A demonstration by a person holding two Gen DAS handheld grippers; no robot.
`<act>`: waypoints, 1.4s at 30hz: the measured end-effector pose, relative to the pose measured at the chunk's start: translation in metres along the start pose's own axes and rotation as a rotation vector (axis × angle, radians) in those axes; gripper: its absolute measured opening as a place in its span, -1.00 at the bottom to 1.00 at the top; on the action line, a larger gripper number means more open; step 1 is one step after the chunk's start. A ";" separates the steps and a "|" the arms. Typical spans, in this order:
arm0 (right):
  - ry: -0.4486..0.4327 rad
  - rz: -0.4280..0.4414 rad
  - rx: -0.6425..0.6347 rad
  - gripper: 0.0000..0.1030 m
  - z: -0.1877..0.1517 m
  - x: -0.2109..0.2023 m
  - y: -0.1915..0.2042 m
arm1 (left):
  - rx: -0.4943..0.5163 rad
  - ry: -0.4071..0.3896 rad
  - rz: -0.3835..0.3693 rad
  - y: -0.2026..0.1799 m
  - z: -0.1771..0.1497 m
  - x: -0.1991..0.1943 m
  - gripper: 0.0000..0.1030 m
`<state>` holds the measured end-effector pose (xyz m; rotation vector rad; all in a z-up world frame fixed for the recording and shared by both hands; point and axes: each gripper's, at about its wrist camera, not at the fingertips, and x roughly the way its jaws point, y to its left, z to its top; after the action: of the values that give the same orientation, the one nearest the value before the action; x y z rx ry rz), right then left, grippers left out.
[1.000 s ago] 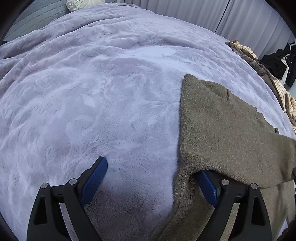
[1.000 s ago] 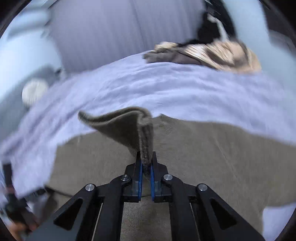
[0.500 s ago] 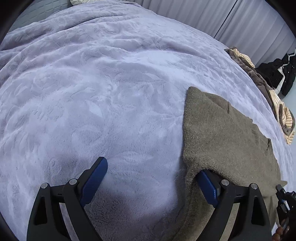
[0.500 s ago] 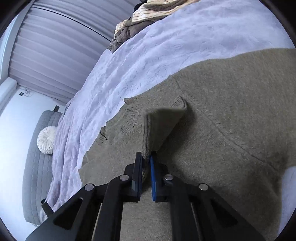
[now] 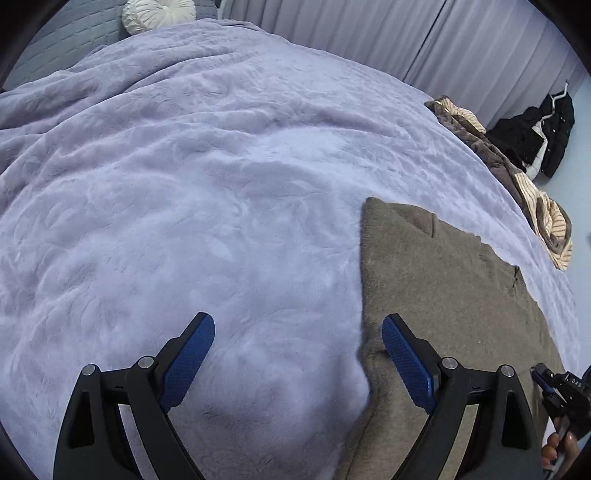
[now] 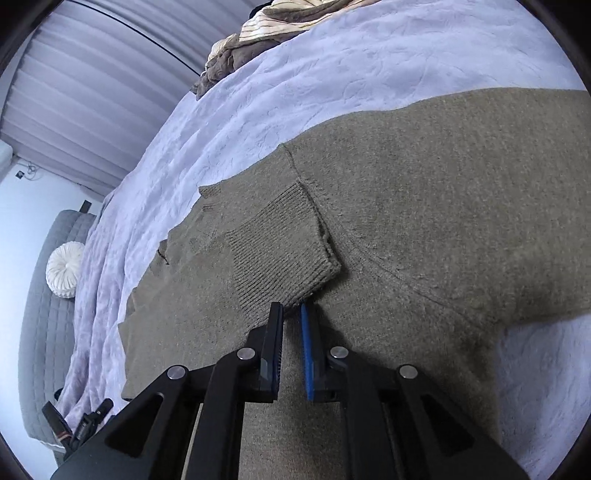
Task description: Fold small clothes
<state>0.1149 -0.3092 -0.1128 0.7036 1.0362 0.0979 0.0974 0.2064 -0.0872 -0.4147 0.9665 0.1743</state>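
Observation:
An olive-brown knit sweater [image 5: 450, 288] lies flat on the lilac bed blanket [image 5: 203, 177]; it also fills the right wrist view [image 6: 424, 206]. Its sleeve is folded across the body, and the ribbed cuff [image 6: 280, 254] rests on top. My right gripper [image 6: 291, 308] sits just behind the cuff's edge with its jaws slightly parted and nothing between them. My left gripper [image 5: 297, 332] is wide open and empty, its right finger [image 5: 404, 360] over the sweater's left edge.
A heap of striped and brown clothes [image 5: 509, 173] lies at the bed's far right edge, also in the right wrist view [image 6: 266, 33]. A white round cushion [image 5: 159, 13] sits by the grey headboard. Curtains hang behind the bed. Dark clothes [image 5: 535, 136] hang at the right.
My right gripper carried the sleeve across, laid the cuff on the sweater's body, and let it go. The sweater's edge slid off my left gripper's right finger and now lies flat.

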 end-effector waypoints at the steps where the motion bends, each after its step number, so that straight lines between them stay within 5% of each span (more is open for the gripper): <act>1: 0.009 0.028 0.008 -0.48 -0.002 -0.001 0.000 | 0.019 0.042 -0.038 -0.008 0.003 0.010 0.80; 3: 0.012 0.079 0.034 0.00 -0.002 -0.001 0.001 | 0.042 0.112 -0.089 -0.024 0.005 0.031 0.80; 4: 0.008 0.082 0.040 0.01 0.000 0.002 0.003 | 0.056 0.141 -0.101 -0.031 0.003 0.041 0.77; 6: 0.018 0.051 0.048 -0.04 0.002 0.008 0.002 | 0.089 0.180 -0.086 -0.042 -0.001 0.055 -0.07; 7: 0.023 0.036 0.056 -0.32 0.003 0.011 0.001 | 0.101 0.187 -0.098 -0.045 -0.002 0.056 -0.19; 8: 0.029 0.008 0.058 -0.54 0.005 0.014 0.000 | 0.102 0.177 -0.126 -0.046 -0.003 0.051 -0.59; 9: 0.039 -0.018 0.049 -0.91 0.006 0.015 0.000 | 0.116 0.163 -0.135 -0.047 -0.003 0.046 -0.67; 15: -0.001 -0.119 -0.011 -0.96 0.012 0.004 -0.005 | 0.144 0.149 -0.047 -0.033 -0.006 0.048 -0.67; 25: 0.012 -0.037 -0.015 -0.93 -0.007 -0.034 -0.028 | 0.176 0.104 0.048 -0.045 -0.020 0.013 -0.67; 29: 0.018 0.006 0.005 -0.91 -0.018 -0.046 -0.032 | 0.208 0.102 0.004 -0.069 -0.033 -0.005 -0.66; 31: 0.022 0.022 0.006 -0.70 -0.021 -0.048 -0.029 | 0.246 0.102 -0.002 -0.085 -0.041 -0.012 -0.66; 32: 0.022 0.031 0.007 -0.57 -0.024 -0.051 -0.031 | 0.261 0.107 -0.003 -0.091 -0.045 -0.014 -0.56; 33: 0.017 0.043 0.009 -0.24 -0.025 -0.054 -0.032 | 0.275 0.113 -0.001 -0.099 -0.050 -0.016 0.18; 34: 0.008 0.058 0.012 -0.03 -0.026 -0.058 -0.033 | 0.286 0.110 0.011 -0.105 -0.056 -0.018 0.67; 35: 0.000 0.068 0.014 -0.03 -0.028 -0.062 -0.035 | 0.291 0.080 0.028 -0.111 -0.061 -0.023 1.00; 36: -0.003 0.071 0.013 -0.03 -0.029 -0.066 -0.036 | 0.307 0.039 0.035 -0.117 -0.066 -0.030 1.00; 42: -0.074 0.079 0.046 -0.03 -0.028 -0.097 -0.061 | 0.379 0.079 0.012 -0.154 -0.089 -0.034 1.00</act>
<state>0.0258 -0.3809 -0.0831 0.7850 0.9425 0.1160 0.0609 0.0310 -0.0631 -0.0679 1.0540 -0.0163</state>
